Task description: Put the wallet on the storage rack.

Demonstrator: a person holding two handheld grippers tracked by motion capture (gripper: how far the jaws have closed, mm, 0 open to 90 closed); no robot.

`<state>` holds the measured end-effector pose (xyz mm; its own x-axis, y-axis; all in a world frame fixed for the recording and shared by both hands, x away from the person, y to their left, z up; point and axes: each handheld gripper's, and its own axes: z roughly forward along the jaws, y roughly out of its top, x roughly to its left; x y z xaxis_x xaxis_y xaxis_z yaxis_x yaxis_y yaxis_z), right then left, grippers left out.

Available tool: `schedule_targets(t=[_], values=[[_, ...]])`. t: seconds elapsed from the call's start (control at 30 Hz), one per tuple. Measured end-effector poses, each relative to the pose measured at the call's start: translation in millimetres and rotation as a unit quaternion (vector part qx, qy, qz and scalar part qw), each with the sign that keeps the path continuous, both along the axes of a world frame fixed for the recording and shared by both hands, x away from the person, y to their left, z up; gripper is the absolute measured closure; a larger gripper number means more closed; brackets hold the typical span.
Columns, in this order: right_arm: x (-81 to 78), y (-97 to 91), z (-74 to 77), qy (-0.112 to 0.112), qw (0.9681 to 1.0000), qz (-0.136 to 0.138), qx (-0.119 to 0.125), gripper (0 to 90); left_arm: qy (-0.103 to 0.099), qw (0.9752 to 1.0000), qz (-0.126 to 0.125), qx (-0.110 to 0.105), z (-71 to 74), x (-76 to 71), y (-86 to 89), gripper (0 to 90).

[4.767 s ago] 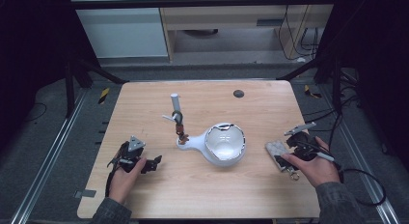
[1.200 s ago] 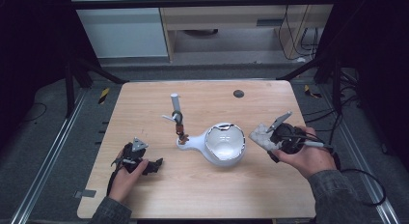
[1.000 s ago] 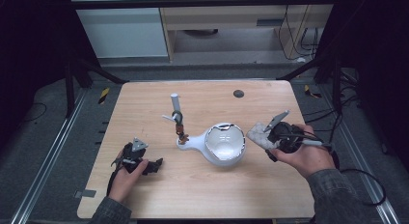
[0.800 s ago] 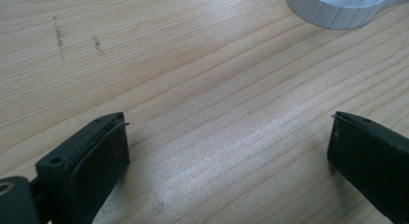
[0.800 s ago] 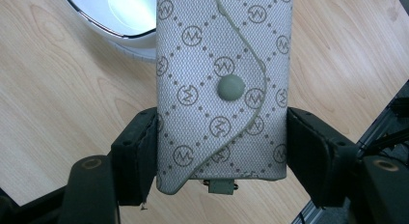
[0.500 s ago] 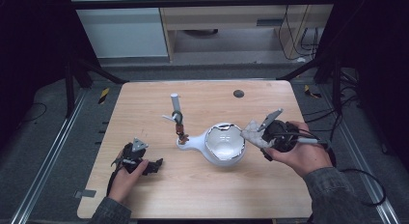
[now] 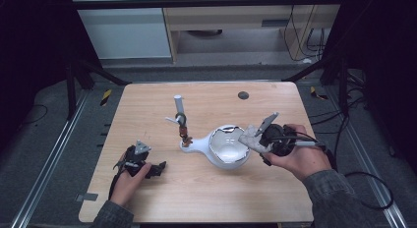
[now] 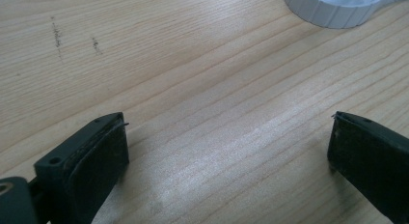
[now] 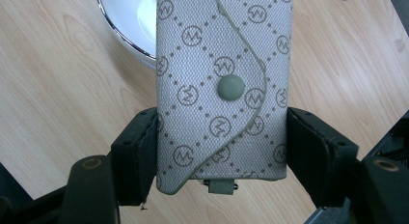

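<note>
Wooden table [image 7: 147, 115], right tongs [image 7: 255, 137] pinching patterned pouch [image 9: 222, 89], left tongs [image 7: 152, 167] spread.

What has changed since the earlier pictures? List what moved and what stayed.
The right gripper, shut on the grey monogram pouch, has carried it from the table's right edge leftward to the rim of the white bowl. The pouch was already held at the start. The left gripper stayed in place with fingers open over bare wood; the bowl and the small stand have not moved.
</note>
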<state>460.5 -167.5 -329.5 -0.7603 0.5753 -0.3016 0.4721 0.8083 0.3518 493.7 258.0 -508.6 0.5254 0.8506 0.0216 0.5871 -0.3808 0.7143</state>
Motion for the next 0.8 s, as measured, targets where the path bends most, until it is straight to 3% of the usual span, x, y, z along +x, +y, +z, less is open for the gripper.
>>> schedule_targets(t=[0.37,0.8], values=[[3.7,17.8,-2.0,0.01,0.9998,0.016,-0.011,31.6,0.0,1.0,0.0,0.0,-0.1,0.0,-0.2,0.0],[8.7,36.4,-14.9,0.03,0.9982,0.036,-0.036,31.6,0.0,1.0,-0.001,0.0,-0.1,0.1,-0.1,0.0]])
